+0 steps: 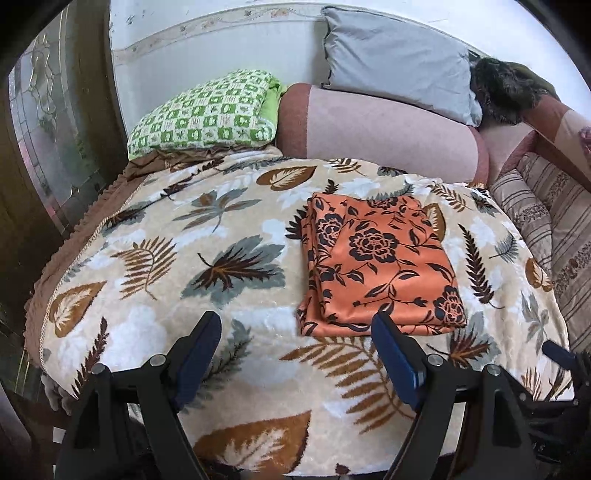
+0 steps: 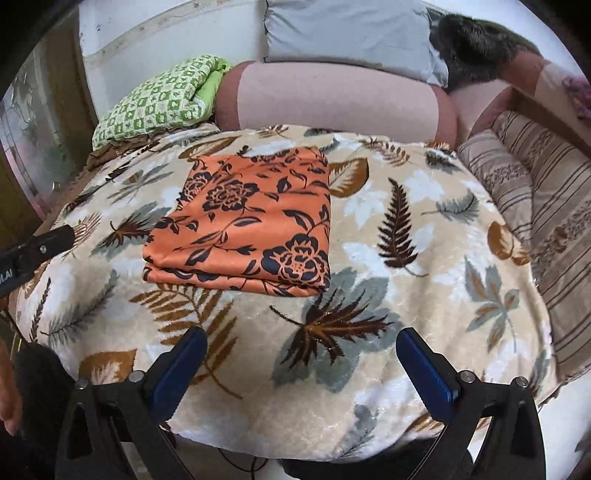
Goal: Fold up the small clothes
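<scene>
One orange satin cloth with black flowers (image 2: pixel 243 221) lies folded into a neat layered rectangle on the cream plush blanket printed with brown and grey leaves (image 2: pixel 406 314), so the folding of this piece looks finished; no other loose garment shows. In the right wrist view it sits toward eleven o'clock of the released, empty right gripper (image 2: pixel 301 365); in the left wrist view it lies toward one o'clock of the left gripper (image 1: pixel 295 350), likewise spread wide and empty. Beyond, at twelve o'clock, a pink bolster (image 2: pixel 332 99), a green checked pillow (image 2: pixel 155 107) at ten, a grey cushion (image 2: pixel 347 33) and striped bedding (image 2: pixel 535 192) at two.
</scene>
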{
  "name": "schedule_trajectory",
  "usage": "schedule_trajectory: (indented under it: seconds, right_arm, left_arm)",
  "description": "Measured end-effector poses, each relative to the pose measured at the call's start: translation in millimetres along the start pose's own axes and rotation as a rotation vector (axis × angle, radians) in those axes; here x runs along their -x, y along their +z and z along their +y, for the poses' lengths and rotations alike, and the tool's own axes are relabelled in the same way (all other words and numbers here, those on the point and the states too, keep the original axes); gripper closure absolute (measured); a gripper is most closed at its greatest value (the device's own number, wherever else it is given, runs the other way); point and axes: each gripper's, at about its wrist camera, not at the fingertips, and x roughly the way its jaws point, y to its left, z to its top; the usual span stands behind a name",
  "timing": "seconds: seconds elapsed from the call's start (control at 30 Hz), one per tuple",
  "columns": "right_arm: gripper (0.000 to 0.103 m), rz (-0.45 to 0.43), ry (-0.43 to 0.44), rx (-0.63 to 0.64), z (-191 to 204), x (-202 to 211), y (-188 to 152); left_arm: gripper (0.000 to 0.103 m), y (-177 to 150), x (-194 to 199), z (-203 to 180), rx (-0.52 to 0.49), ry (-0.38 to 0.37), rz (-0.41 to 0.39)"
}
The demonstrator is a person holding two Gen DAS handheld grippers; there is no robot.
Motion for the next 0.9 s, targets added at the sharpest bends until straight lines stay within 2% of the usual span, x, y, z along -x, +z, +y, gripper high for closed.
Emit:
schedule_trajectory:
  seconds: [0.17, 0.3, 0.37, 0.47, 0.9]
  right_arm:
    - [0.000, -0.061, -0.024, -0.006, 2, 24, 8]
    - [0.000, -0.096, -0.023, -0.003, 4, 37, 13]
    - [0.000, -0.102, -0.024, 0.000, 5, 39, 15]
    - [0.000, -0.109, -0.019, 0.002, 6, 42, 16]
    - [0.000, -0.098, -0.032, 0.012, 6, 39, 13]
  left_arm:
    - [0.019, 0, 26, -2, 0.005, -0.012, -0.046]
    - [0.019, -3, 41, -4, 0.005, -0.018, -0.049]
    - [0.019, -4, 46, -6, 0.003, -0.011, -0.050]
    - [0.014, -7, 52, -8, -0.003, -0.008, -0.050]
    - [0.014, -3, 65, -2, -0.002, 0.023, -0.070]
